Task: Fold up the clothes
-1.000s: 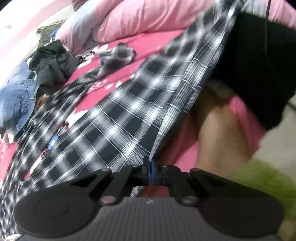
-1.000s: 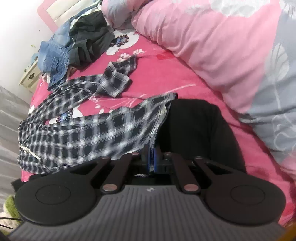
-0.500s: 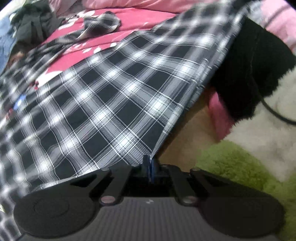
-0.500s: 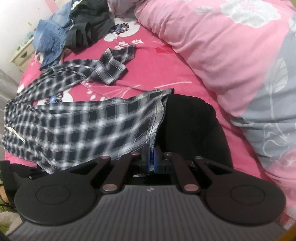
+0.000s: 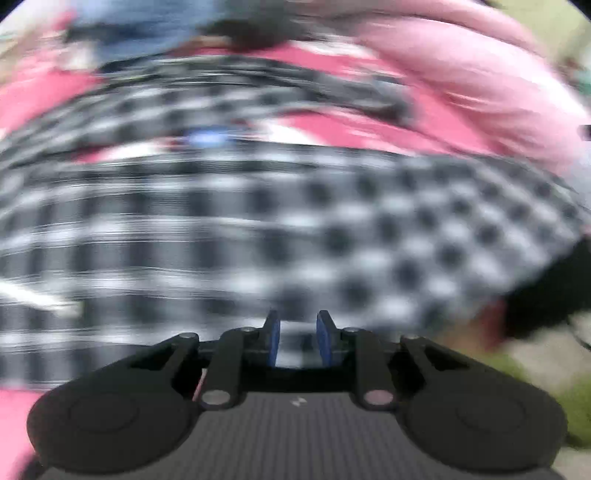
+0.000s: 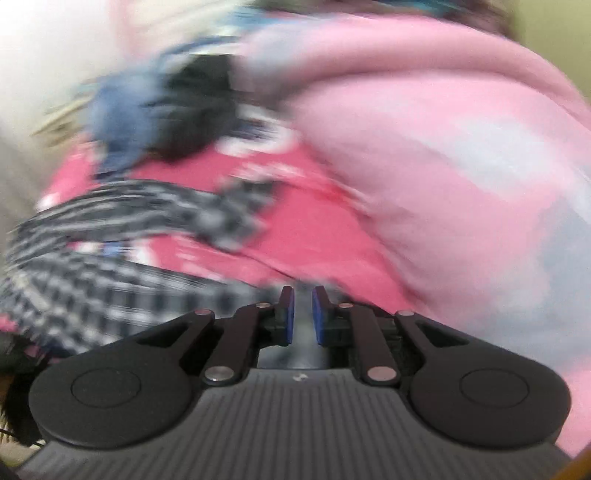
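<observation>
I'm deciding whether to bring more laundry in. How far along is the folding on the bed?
Early. The black-and-white checked shirt lies spread across the pink bedsheet, not yet a folded stack. Both the left gripper and the right gripper are opening, nothing between their pads. The blue denim and dark clothes heap beyond looks untouched.

My left gripper points down at the plaid shirt, its jaws opening, blue pads parted with no cloth pinched between them. The shirt, heavily blurred, spreads across the pink bed sheet. Beyond the shirt lie a pale pink duvet and a blue and dark heap of clothes. Right of the shirt sits something black.
</observation>
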`<action>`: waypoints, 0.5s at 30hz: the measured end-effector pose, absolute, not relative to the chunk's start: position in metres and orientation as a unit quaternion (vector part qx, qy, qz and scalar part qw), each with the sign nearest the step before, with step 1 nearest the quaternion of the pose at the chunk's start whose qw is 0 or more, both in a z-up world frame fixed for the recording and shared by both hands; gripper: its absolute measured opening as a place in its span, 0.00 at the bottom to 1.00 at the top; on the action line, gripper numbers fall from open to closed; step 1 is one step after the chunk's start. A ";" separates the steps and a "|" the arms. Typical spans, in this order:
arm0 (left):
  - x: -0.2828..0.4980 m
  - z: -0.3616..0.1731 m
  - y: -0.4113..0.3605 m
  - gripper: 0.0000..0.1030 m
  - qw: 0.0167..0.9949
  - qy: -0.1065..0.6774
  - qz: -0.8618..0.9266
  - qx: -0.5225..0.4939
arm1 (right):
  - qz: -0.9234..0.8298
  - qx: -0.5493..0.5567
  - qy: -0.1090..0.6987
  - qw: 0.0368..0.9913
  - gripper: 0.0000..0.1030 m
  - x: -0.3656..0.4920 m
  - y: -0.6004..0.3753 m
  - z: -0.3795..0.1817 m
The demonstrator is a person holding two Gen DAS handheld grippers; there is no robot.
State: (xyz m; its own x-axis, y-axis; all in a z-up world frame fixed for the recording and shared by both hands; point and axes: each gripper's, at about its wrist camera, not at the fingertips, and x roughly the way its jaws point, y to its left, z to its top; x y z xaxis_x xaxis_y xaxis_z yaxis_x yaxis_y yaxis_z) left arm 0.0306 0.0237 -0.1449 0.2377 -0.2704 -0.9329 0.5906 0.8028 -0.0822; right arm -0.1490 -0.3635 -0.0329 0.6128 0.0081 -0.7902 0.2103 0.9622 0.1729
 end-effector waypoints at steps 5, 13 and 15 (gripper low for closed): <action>0.079 -0.181 0.063 0.20 0.765 0.603 -0.183 0.133 | 0.173 0.053 0.421 0.889 0.28 -0.042 -0.267 -0.073; 0.095 -0.165 0.097 0.24 0.717 0.579 -0.299 0.247 | 0.300 0.030 0.483 0.822 0.31 0.129 -0.157 -0.185; 0.093 -0.172 0.098 0.24 0.683 0.584 -0.337 0.280 | 0.309 0.016 0.497 0.811 0.31 0.151 -0.139 -0.207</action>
